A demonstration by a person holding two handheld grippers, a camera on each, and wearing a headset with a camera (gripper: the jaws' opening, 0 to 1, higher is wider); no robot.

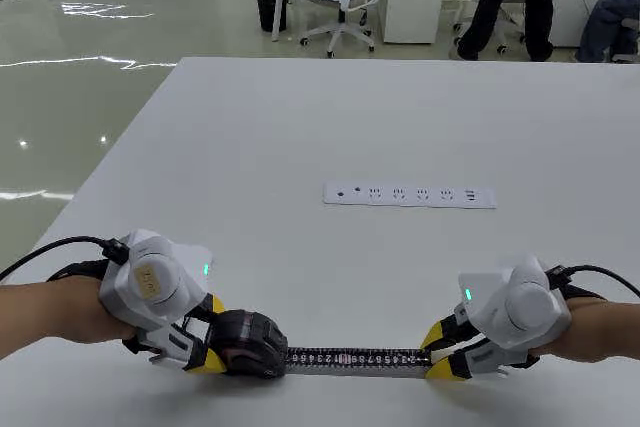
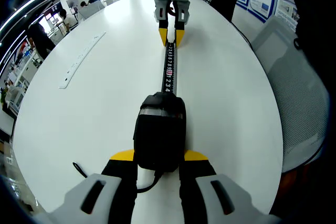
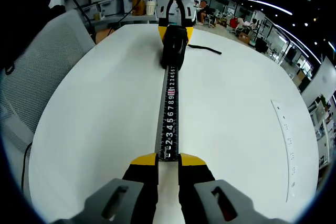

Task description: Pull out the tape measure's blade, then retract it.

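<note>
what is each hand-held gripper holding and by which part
Left hand-held gripper clamps the tape measure case by its sides; right hand-held gripper pinches the blade at its tip.

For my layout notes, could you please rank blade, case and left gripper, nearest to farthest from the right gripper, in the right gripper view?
1. blade: between the jaws.
2. case: ahead, along the blade.
3. left gripper: beyond, gripping the case.
</note>
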